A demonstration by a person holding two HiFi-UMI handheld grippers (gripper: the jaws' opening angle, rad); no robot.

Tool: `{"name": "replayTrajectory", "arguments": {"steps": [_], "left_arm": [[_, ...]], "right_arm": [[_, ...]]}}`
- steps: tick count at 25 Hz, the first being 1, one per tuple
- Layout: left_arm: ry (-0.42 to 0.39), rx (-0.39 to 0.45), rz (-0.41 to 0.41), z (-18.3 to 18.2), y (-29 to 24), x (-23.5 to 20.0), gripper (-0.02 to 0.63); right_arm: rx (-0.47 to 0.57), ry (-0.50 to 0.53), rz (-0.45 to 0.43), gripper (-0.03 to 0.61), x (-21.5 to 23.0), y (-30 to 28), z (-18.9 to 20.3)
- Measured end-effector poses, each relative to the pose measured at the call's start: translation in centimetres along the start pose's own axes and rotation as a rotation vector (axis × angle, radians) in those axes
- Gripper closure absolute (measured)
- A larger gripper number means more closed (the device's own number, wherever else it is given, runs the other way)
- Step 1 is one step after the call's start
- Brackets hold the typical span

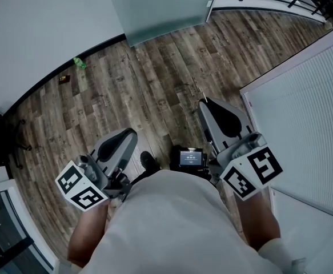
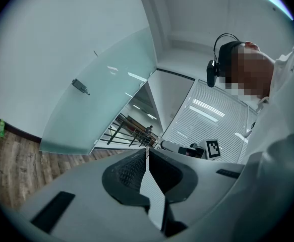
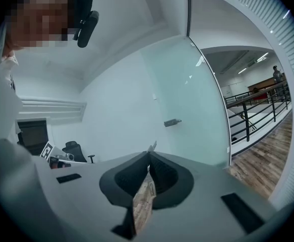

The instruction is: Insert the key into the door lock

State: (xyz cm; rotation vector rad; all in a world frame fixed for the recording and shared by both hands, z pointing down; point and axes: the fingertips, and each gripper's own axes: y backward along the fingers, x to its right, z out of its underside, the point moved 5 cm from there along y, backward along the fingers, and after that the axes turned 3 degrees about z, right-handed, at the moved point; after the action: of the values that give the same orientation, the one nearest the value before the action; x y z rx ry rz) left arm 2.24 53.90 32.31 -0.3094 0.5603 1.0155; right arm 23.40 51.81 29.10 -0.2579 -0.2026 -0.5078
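Right gripper [image 3: 148, 155] is pinching a small key [image 3: 152, 146], shaft pointing forward along the jaws; door lock [image 3: 172, 122] is sitting ahead, up-right, well apart, on glass door [image 3: 197, 95]; left gripper [image 2: 147, 150] is hanging closed, empty.

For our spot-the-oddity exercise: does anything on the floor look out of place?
Yes. A small green thing and a small dark one lie loose on the floor beside the wall, like dropped litter. Both are too small to identify.
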Motion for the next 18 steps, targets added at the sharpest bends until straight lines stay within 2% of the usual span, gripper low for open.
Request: {"name": "replayTrajectory", "arguments": {"steps": [18], "left_arm": [[0.005, 0.012, -0.060, 2.2, -3.6, 0.7, 0.584]], "right_arm": [[-0.062, -0.001, -0.070, 0.560, 4.0, 0.1, 1.3]]}}
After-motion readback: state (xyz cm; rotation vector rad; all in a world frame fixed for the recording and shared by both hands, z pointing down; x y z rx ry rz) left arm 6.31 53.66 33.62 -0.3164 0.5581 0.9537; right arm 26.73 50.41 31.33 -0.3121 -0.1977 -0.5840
